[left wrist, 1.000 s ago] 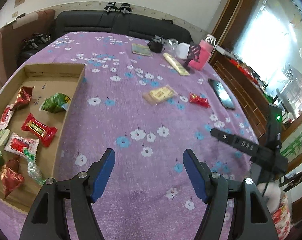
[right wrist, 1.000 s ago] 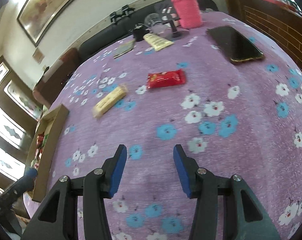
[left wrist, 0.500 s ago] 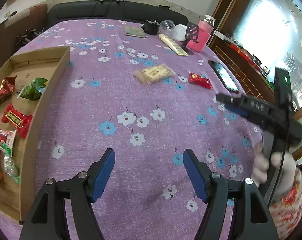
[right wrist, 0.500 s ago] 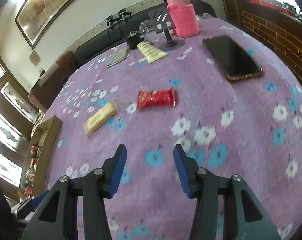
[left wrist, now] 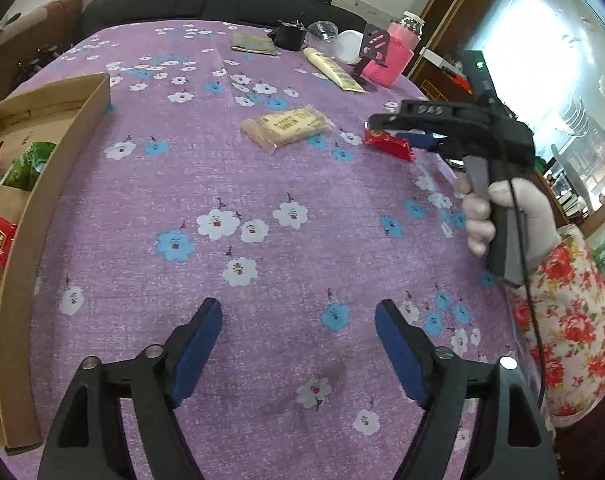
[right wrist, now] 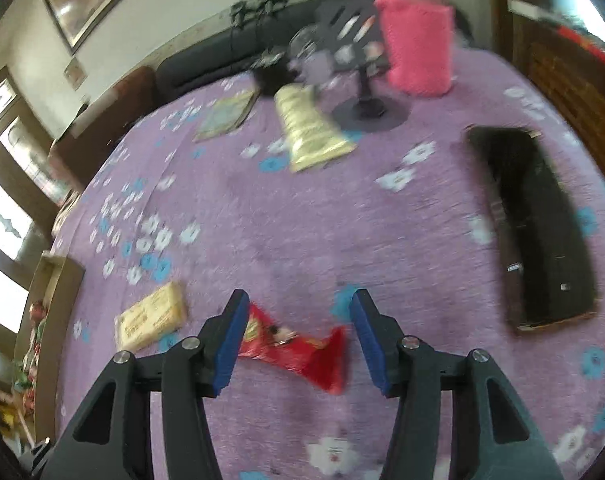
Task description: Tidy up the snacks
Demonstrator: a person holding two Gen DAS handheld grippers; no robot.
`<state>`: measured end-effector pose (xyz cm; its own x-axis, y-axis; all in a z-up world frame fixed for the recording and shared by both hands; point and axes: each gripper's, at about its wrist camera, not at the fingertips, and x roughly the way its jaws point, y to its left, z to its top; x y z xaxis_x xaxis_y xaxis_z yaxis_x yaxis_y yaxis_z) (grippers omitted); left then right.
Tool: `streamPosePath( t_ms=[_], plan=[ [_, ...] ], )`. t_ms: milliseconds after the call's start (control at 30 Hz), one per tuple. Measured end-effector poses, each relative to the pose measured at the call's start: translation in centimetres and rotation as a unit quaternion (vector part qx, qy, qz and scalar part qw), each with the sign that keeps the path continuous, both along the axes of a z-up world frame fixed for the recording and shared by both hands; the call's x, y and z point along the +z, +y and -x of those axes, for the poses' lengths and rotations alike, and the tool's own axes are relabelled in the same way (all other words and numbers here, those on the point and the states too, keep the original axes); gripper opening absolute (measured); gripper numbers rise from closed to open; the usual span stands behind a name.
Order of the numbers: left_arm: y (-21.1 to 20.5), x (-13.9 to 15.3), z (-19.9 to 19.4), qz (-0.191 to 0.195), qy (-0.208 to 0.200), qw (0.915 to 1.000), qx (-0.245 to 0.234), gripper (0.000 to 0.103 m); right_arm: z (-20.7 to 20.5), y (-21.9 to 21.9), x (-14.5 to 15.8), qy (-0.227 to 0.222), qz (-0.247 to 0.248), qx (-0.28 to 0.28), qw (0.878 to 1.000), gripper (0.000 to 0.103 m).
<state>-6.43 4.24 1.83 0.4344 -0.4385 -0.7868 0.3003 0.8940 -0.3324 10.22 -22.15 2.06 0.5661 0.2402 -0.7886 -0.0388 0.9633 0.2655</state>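
Red snack packet, glossy and crinkled, lies flat on the counter beside a pale yellow wafer pack, between the opening right tongs, untouched; left tongs opening, empty.

Daylight blazes in from the blown-out window at right, the left-wrist picture stays sharp, the right-wrist view smears with motion blur, and fisheye bending darkens every corner.
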Motion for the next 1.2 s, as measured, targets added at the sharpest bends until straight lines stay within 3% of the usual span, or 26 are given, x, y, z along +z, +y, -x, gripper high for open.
streamPosePath(
  t_ms=[100,167,267,300,400,500,567,667,733,833,900,1200],
  plan=[
    [-0.3,0.0,0.1,0.004,0.000,1.0000,-0.004,0.094,0.8,1.6,-0.1,0.000,0.019,0.026,0.999,0.052],
    [-0.9,-0.1,0.2,-0.002,-0.001,0.9999,-0.013,0.101,1.4,2.9,-0.2,-0.003,0.060,0.031,0.998,0.052],
    [-2.2,-0.2,0.7,-0.041,-0.014,0.9986,-0.029,0.102,2.2,4.1,-0.3,-0.009,0.096,0.034,0.995,0.051],
    [-2.7,-0.3,0.9,-0.062,-0.021,0.9972,-0.035,0.102,2.4,4.3,-0.4,-0.014,0.107,0.032,0.994,0.044],
    [-3.4,-0.6,1.2,-0.095,-0.031,0.9939,-0.049,0.102,2.9,4.5,-0.4,-0.022,0.113,0.023,0.993,0.039],
    [-3.9,-0.7,1.4,-0.123,-0.027,0.9900,-0.065,0.102,3.4,4.0,-0.2,-0.018,0.090,0.012,0.996,0.035],
    [-3.7,-0.6,1.3,-0.122,-0.016,0.9900,-0.068,0.102,3.9,3.6,-0.2,-0.008,0.068,0.008,0.998,0.034],
    [-1.7,0.4,-0.3,-0.043,0.016,0.9972,-0.058,0.089,5.5,3.7,-0.1,0.016,0.059,0.005,0.998,0.034],
    [-1.2,1.2,-1.7,-0.039,0.016,0.9980,-0.047,0.087,6.9,3.9,0.0,0.036,0.055,0.003,0.998,0.035],
    [-1.4,2.7,-4.3,-0.057,-0.021,0.9970,-0.048,0.087,8.3,3.8,0.0,0.037,0.024,0.006,0.999,0.040],
    [-2.2,2.8,-6.8,-0.069,-0.028,0.9954,-0.060,0.082,8.7,3.5,-0.2,0.013,-0.007,0.008,1.000,0.050],
    [-7.1,0.1,-14.0,-0.156,-0.060,0.9807,-0.102,0.074,8.7,-0.2,-0.1,-0.015,-0.099,-0.027,0.995,0.052]
  ],
)
